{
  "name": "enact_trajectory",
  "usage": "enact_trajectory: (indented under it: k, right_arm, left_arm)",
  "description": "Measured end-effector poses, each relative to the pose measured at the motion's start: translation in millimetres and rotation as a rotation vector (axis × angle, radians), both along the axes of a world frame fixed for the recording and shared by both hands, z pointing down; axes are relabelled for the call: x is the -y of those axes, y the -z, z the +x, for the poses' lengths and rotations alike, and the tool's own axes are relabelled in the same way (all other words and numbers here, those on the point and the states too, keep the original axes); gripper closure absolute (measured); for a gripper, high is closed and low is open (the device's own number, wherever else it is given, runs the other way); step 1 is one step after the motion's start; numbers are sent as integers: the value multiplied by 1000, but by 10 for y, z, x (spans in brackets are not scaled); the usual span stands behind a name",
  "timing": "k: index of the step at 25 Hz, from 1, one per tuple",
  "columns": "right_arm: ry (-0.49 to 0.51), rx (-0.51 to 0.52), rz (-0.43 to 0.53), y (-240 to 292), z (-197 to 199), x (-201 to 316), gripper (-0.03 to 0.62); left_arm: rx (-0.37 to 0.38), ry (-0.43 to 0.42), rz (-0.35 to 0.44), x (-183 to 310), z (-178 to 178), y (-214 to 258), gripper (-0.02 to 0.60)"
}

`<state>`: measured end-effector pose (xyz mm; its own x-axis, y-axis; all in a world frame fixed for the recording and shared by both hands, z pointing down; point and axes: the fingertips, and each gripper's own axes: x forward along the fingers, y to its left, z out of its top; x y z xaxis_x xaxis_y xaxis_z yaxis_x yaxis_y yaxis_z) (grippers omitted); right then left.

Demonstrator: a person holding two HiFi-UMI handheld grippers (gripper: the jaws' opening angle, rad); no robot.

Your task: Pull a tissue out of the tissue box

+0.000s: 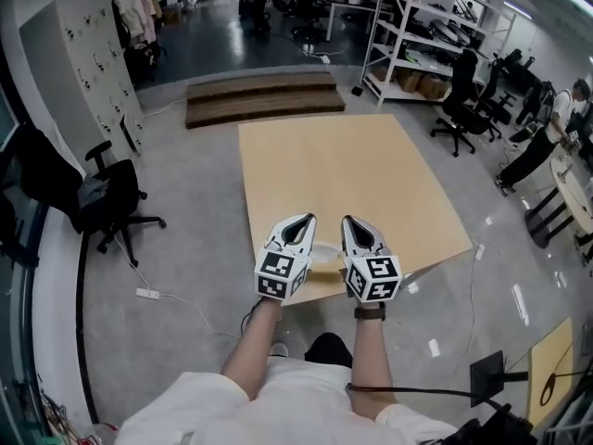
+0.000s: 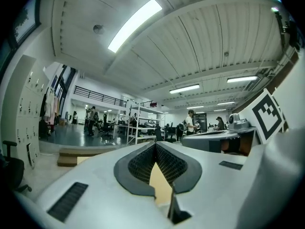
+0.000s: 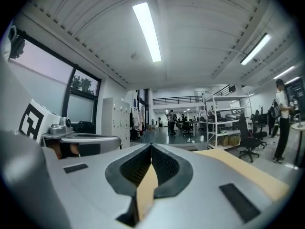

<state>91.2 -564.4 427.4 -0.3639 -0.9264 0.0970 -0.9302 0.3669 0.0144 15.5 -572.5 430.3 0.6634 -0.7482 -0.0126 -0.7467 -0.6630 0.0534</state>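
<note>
Left gripper (image 1: 304, 219) and right gripper (image 1: 351, 220), jaws together and empty, are hovering over the wooden tabletop's (image 1: 352, 165) near edge. The tissue, out of sight, is likely soft and tearable, best pinched gently by its protruding fold.

Left tool (image 2: 155, 145), jaw tips together, tan table (image 2: 160, 184) below, marker cube (image 2: 267, 114) at right, shelving (image 2: 138, 124) beyond

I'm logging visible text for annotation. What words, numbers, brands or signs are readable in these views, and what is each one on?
No readable words, numbers or brands in any view.
Left gripper's marker cube: black-and-white square pattern only, no letters or digits.
Right gripper's marker cube: the same, pattern only.
Locker doors: small tags, too small to read.
</note>
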Motion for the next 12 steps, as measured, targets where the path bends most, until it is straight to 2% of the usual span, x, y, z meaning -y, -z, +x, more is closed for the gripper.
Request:
enact_trajectory:
  k: [7, 9, 12]
  right_arm:
    - [4, -53, -61, -155, 509, 453, 592]
    - [45, -85, -88, -249, 538, 559, 592]
    - [132, -191, -139, -475, 501, 687, 592]
  left_arm:
    - [26, -8, -58, 495, 98, -288, 580]
    - [42, -14, -81, 623, 111, -407, 580]
    - [72, -17, -119, 784, 135, -617, 580]
